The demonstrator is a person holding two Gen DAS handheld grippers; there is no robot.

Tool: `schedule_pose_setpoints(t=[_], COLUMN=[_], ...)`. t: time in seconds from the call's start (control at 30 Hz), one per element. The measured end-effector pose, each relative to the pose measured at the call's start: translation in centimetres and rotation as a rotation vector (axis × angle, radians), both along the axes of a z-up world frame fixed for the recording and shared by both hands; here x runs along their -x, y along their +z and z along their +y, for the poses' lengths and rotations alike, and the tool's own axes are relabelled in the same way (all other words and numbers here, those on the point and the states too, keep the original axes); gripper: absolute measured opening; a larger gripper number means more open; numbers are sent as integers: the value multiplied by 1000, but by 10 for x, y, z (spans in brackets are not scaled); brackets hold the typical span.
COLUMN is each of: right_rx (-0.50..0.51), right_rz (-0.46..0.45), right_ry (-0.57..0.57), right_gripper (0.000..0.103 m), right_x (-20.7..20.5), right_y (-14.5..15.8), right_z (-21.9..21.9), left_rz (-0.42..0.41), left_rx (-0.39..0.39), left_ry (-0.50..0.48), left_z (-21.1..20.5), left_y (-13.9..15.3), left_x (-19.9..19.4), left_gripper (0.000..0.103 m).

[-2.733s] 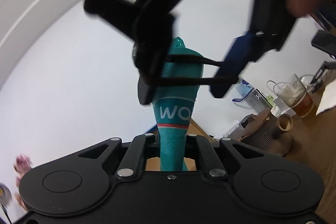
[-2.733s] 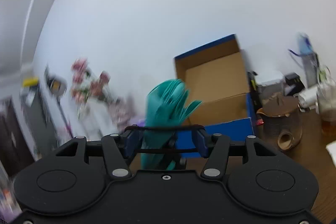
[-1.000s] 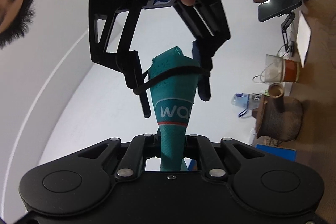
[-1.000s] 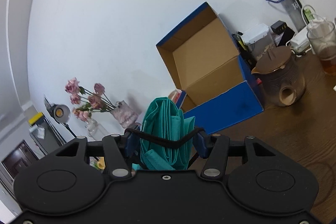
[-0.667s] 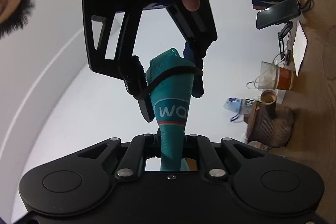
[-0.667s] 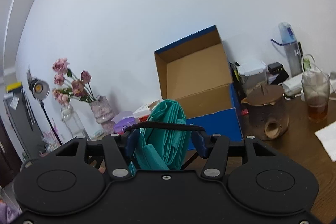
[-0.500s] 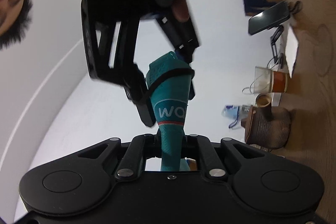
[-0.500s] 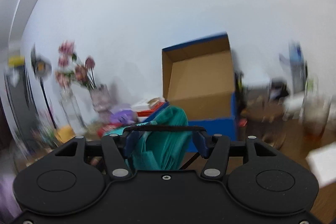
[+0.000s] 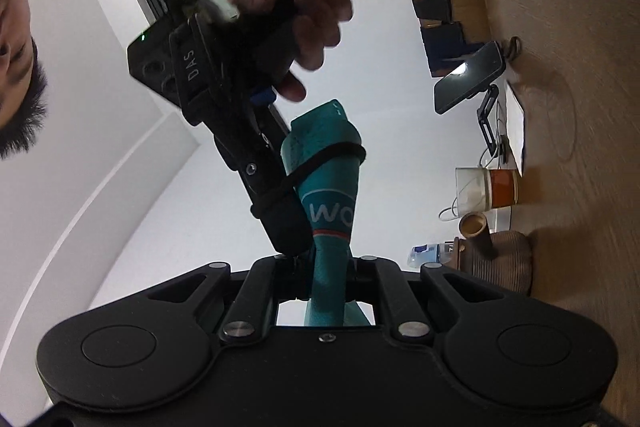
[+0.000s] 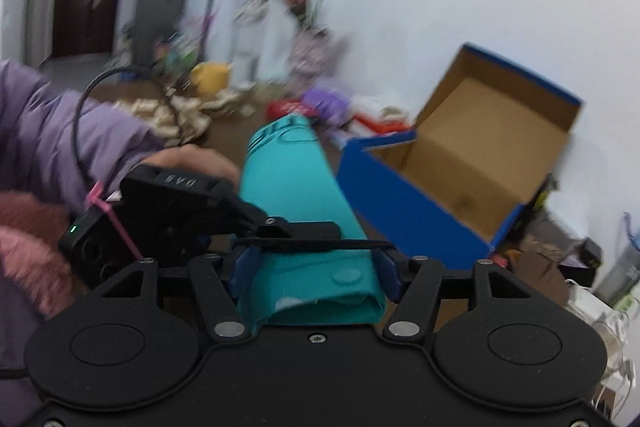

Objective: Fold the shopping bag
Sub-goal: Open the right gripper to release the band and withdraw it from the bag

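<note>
The teal shopping bag (image 9: 328, 195) is rolled into a tight bundle with white letters on it. My left gripper (image 9: 326, 267) is shut on its lower end. My right gripper (image 10: 312, 269) stands open, with its blue-padded fingers (image 10: 242, 267) either side of the bundle (image 10: 296, 195). A black elastic loop (image 10: 316, 245) is stretched between these fingers over the bag. In the left wrist view the loop (image 9: 320, 163) wraps the bundle's upper part, and the right gripper (image 9: 280, 215) lies along the bag's left side.
An open blue cardboard box (image 10: 460, 171) sits on the wooden table (image 9: 560, 107). A brown ribbed pot (image 9: 496, 255), a glass of tea (image 9: 488, 187) and a phone on a stand (image 9: 468, 79) stand further along. Flowers in a vase (image 10: 304, 7) stand by the wall.
Both grippers have swung round with the bag. The right gripper has turned sideways and slid down along the bundle, carrying the elastic loop further over it. The left grip is unchanged.
</note>
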State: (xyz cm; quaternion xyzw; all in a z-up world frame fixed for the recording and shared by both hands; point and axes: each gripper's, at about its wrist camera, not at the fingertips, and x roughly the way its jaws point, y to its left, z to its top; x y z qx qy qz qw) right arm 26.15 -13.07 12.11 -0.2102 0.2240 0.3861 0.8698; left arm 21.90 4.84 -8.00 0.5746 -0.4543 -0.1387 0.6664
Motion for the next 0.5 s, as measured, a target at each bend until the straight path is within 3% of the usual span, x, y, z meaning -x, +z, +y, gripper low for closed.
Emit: schedule_pose_setpoints(t=[0.1, 0.27, 0.4, 0.5], right_rx=[-131, -328, -329, -275], right_rz=[271, 580, 827, 909], right_ry=[-43, -9, 190, 292], right_gripper=[69, 70, 61, 61], right_x=[-36, -74, -88, -90], right_y=[8, -5, -15, -19], right_z=[-14, -46, -55, -47], left_rz=[32, 35, -16, -45], left_rx=[62, 113, 109, 107], left_ry=[21, 10, -109, -214], left_z=[-7, -11, -6, -7], left_y=[4, 9, 8, 7], left_x=[0, 7, 20, 30], left_gripper=[10, 11, 10, 10])
